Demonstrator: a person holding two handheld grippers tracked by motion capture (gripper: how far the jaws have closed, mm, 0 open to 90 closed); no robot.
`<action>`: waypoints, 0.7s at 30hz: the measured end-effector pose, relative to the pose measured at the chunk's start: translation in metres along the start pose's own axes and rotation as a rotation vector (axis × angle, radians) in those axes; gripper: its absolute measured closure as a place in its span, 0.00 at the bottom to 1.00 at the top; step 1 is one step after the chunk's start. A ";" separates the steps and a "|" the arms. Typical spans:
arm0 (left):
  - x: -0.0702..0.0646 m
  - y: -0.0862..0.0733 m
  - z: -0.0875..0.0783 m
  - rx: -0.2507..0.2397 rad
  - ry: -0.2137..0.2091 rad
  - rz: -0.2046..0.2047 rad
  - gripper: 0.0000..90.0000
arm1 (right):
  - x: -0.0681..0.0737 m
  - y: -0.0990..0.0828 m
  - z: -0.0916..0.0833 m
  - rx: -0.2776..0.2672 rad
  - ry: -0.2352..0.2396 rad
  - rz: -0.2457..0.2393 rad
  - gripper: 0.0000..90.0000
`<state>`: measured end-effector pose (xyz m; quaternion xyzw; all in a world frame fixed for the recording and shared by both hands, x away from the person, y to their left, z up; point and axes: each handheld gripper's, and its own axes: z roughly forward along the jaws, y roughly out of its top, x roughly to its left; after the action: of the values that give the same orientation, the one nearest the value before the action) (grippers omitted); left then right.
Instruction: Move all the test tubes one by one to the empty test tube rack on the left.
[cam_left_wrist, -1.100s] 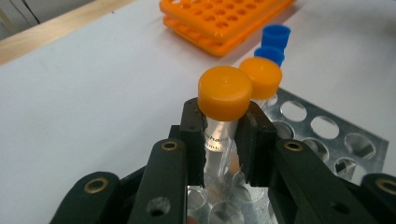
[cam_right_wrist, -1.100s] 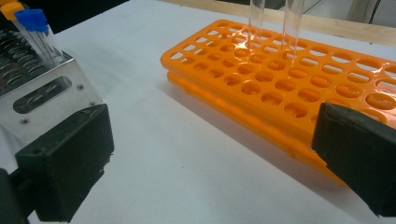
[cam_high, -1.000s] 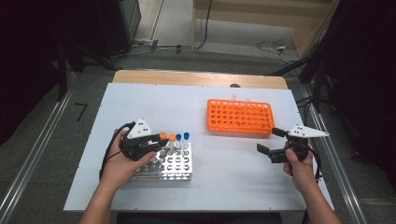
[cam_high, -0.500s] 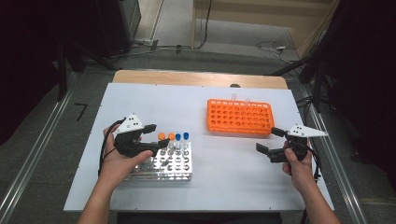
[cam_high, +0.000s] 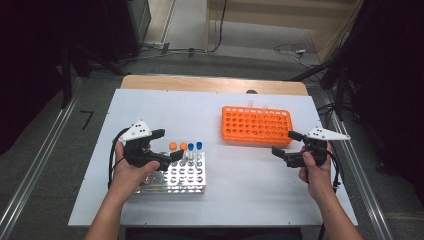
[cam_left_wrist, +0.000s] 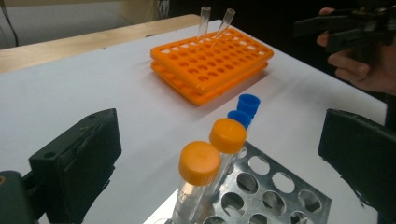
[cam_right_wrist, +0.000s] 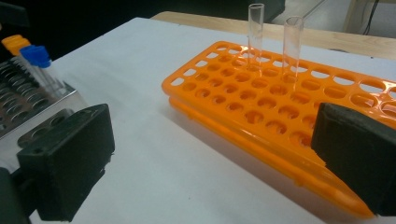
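Note:
A metal rack (cam_high: 175, 179) (cam_left_wrist: 280, 196) holds two orange-capped tubes (cam_high: 173, 146) (cam_left_wrist: 200, 164) and two blue-capped tubes (cam_high: 195, 146) (cam_left_wrist: 247, 105) in its far row. My left gripper (cam_high: 166, 145) (cam_left_wrist: 219, 140) sits at the rack's left end. Its jaws have just been opening and now stand wide, with the orange-capped tubes between them and untouched by the pads. An orange rack (cam_high: 256, 125) (cam_right_wrist: 280, 107) lies at the right with two clear uncapped tubes (cam_right_wrist: 255, 32) (cam_left_wrist: 204, 21) in it. My right gripper (cam_high: 285, 143) (cam_right_wrist: 210, 154) hovers open by that rack's near right corner, gripping nothing.
The white tabletop (cam_high: 240, 190) ends in a wooden strip (cam_high: 210, 84) at the far side. Beyond the table lie dark floor and cables (cam_high: 295, 50). Metal rails (cam_high: 40, 165) run along both sides.
The left gripper's jaws opened wide and let go of the orange-capped tube, which now stands in the metal rack. The right gripper stayed where it was.

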<state>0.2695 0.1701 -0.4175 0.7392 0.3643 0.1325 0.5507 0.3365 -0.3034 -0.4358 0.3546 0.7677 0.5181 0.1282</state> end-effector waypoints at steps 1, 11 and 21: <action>0.000 0.000 -0.001 -0.007 -0.002 -0.001 0.00 | -0.001 0.001 0.003 0.005 -0.005 0.001 0.00; -0.001 0.001 -0.002 -0.028 -0.017 -0.012 0.00 | -0.017 0.016 0.032 -0.007 -0.033 0.032 0.09; -0.008 0.002 0.003 0.003 0.009 0.025 0.00 | -0.041 0.032 0.060 0.022 -0.123 0.095 0.41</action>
<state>0.2666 0.1622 -0.4156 0.7439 0.3577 0.1421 0.5463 0.4132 -0.2818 -0.4402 0.4232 0.7463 0.4924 0.1464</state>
